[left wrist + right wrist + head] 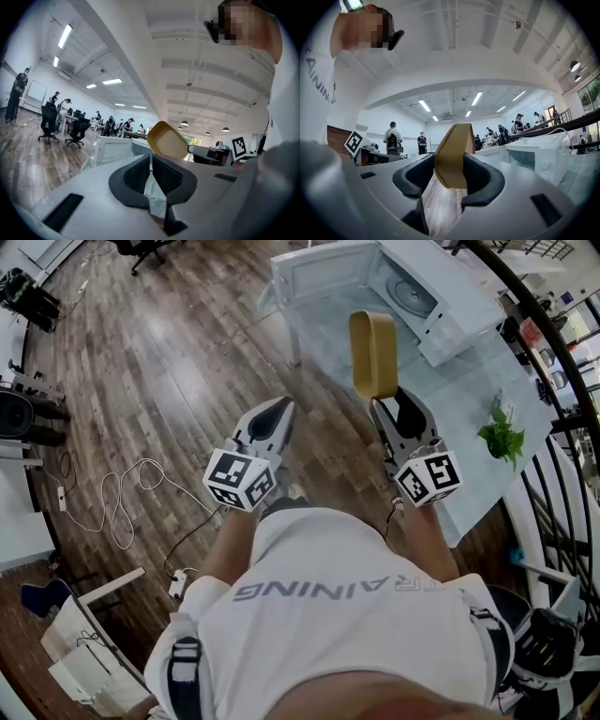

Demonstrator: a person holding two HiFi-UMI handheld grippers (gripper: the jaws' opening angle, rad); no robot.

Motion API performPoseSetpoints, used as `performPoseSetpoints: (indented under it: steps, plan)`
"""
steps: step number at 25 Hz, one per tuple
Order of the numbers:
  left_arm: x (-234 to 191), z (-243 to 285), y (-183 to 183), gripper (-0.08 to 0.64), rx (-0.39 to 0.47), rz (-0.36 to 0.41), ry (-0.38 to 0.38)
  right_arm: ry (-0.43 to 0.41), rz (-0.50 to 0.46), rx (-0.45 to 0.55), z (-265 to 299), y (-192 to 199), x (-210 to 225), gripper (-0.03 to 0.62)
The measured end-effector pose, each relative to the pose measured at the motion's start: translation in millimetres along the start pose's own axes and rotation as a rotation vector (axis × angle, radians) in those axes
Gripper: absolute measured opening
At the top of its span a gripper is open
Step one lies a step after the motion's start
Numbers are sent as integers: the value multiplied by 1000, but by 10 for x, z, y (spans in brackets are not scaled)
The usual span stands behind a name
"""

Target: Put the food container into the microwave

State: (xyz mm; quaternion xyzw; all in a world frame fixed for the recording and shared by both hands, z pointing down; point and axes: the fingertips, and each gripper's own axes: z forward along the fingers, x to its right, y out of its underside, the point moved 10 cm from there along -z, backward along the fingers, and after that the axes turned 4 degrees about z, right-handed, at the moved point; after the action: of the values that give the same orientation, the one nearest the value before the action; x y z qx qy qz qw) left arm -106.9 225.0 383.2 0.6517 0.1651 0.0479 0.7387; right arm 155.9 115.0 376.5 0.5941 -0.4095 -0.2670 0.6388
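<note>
A tan, shallow food container (372, 351) stands on edge in the air, held by its lower rim in my right gripper (389, 401), which is shut on it. From the right gripper view the container (452, 154) fills the gap between the dark pads (485, 180). Beyond it on the table the white microwave (422, 287) stands with its door (323, 277) swung open to the left, turntable showing. My left gripper (278, 407) hovers to the left of the container, jaws shut with nothing in them. The left gripper view shows the container (167, 139) just past its tips (151, 159).
The microwave sits on a pale-covered table (441, 399) with a small green plant (502, 439) near its right edge. A dark curved railing (562, 381) runs along the right. White cables (122, 493) lie on the wooden floor at left. People and office chairs are far off.
</note>
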Motion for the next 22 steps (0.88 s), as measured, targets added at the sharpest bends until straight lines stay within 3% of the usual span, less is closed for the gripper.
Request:
performPoseSetpoints:
  steps: [8,22]
  plan:
    - [-565,-109,-30,46,-11,-9,-32,-14,33,-17,549,185,-161,209]
    - [-1014,-4,-48,46,28,-42,-67,-49,-4,-61,1111,158,-77,209]
